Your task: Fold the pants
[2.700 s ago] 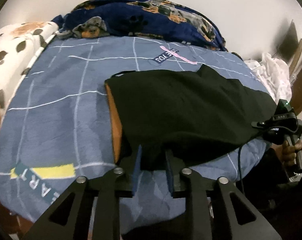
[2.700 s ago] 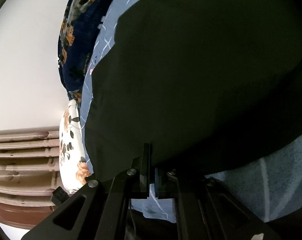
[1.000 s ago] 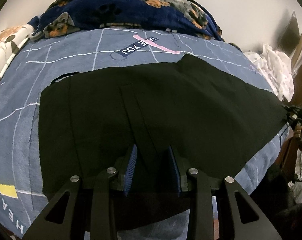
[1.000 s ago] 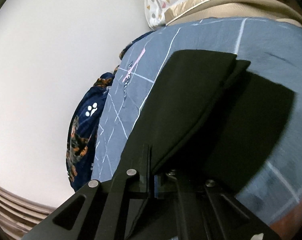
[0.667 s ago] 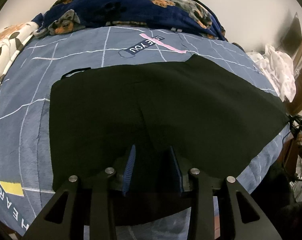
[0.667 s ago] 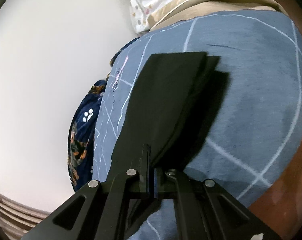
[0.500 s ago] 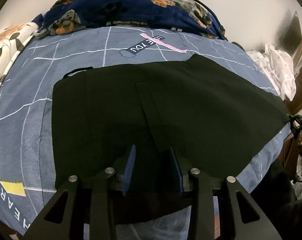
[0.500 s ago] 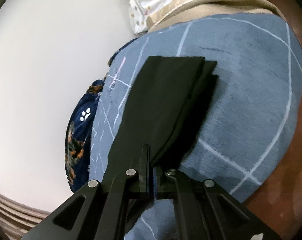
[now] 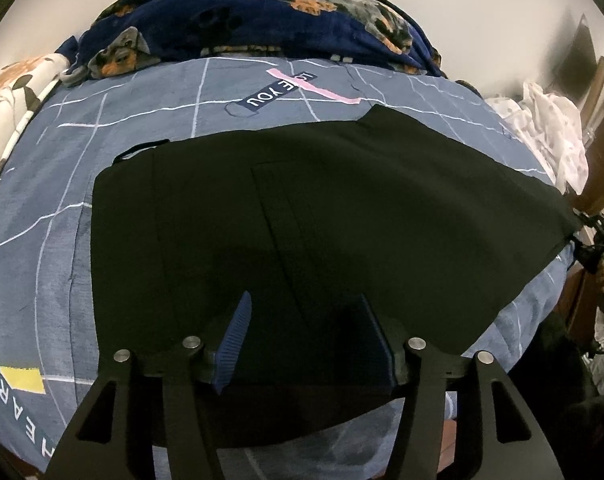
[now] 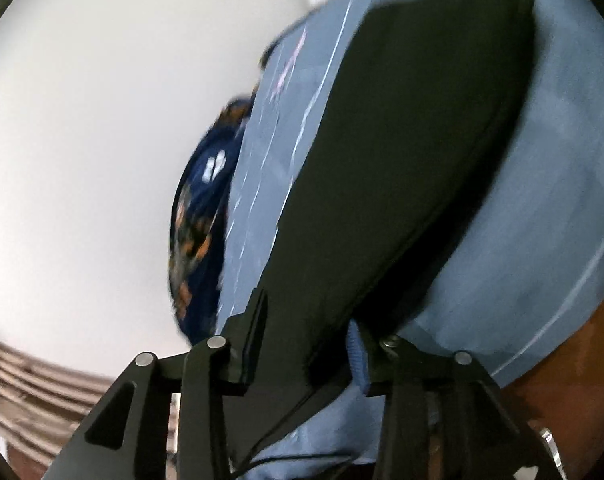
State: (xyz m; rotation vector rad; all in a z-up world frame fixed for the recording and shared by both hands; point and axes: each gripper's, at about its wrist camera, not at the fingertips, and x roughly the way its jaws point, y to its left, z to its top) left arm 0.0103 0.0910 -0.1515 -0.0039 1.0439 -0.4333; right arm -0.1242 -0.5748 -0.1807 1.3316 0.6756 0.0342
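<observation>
Black pants [image 9: 322,216] are lying flat on the bed, apparently halved lengthwise; both grippers [image 9: 302,336] [image 10: 306,340] are opening, letting go. Crosswise folds are still waiting.

Left tongs [image 9: 306,332] opening, tilted downward, right tongs [image 10: 308,344] opening

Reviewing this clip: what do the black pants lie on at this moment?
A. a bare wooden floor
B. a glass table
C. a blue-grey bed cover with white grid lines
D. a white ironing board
C: in the left wrist view the black pants lie spread flat on the blue-grey bed cover, whose white grid lines show around them.
</observation>
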